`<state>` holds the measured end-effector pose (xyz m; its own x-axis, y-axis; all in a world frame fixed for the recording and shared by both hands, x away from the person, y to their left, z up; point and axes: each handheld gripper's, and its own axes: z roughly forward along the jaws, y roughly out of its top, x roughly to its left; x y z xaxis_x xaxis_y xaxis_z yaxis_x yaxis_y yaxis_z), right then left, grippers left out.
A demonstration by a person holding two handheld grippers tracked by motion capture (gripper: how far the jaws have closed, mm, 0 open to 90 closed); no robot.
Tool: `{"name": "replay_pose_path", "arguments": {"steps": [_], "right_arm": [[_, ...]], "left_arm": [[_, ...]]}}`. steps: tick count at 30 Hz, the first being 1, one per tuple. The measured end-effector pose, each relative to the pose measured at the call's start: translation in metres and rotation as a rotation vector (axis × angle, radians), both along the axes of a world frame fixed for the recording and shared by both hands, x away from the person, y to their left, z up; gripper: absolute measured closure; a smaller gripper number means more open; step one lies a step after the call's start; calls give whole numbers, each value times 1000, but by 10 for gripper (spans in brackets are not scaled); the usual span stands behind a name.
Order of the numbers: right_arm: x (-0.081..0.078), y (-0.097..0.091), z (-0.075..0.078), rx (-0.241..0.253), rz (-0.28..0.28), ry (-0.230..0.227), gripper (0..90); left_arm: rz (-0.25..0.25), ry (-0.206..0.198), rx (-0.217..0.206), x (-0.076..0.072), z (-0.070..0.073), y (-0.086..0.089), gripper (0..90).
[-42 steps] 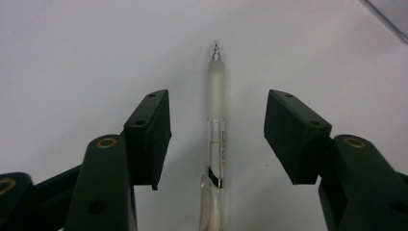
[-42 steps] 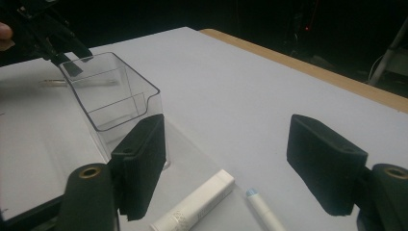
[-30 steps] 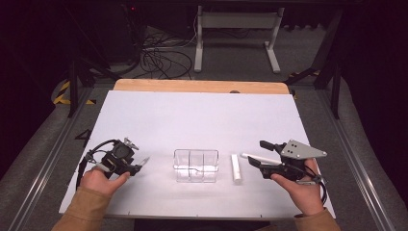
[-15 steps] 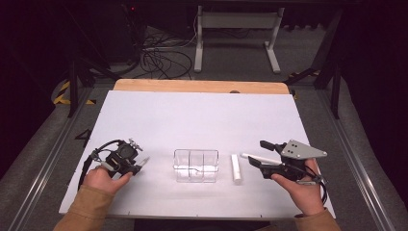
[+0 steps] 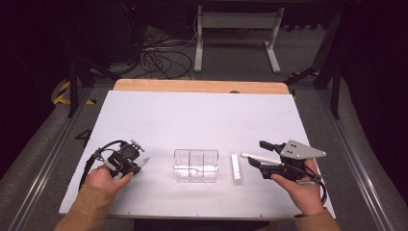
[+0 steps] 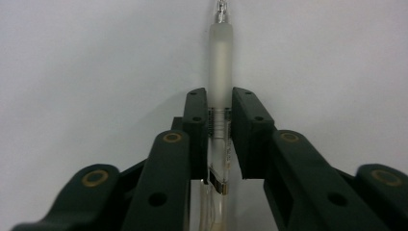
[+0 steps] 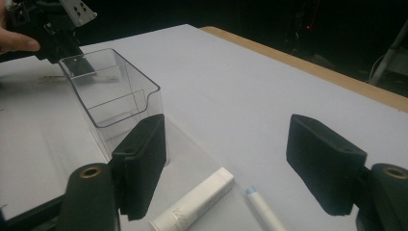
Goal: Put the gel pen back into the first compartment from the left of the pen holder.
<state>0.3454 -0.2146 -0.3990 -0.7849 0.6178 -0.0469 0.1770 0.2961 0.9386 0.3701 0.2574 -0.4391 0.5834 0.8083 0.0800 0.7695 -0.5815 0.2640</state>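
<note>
My left gripper is at the table's front left, and its jaws have just been closing on a frosted clear pen. In the left gripper view the pads press on the pen's barrel, whose tip points away over the white table. A clear plastic box with dividers stands at the front middle. Right of it lie a white tube and a white pen. My right gripper hovers open over that pen. In the right gripper view the tube and the blue-tipped pen lie on the table between the jaws.
The white tabletop stretches far back to a wooden edge. Metal rails run along both sides, and cables and a stand's legs are on the floor behind. The clear box sits just ahead of my right gripper's left jaw.
The left gripper's jaws have closed onto the clear pen, and that hand shifted slightly. The right hand and gripper have stayed where they were.
</note>
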Motion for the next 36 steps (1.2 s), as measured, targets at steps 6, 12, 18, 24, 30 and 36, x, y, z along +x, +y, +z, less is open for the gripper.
{"name": "replay_pose_path", "arguments": {"steps": [6,12,18,24,30,36], "right_arm": [[0,0,0,-2,2,1,306],[0,1,0,-4,2,1,306],[0,1,-1,-6,1,0,307],[0,0,0,-6,-1,-1,306],[0,1,0,-6,-1,-1,307],[0,1,0,-7,-1,-1,306]], "left_arm": [[-1,0,5,1,0,0,787],[1,1,-1,1,1,1,791],[0,-32,-17,-1,7,2,792],[-12,-104,-72,-9,22,1,792],[-18,-169,-110,-14,34,0,792],[-33,-208,-142,-19,43,-2,792]]}}
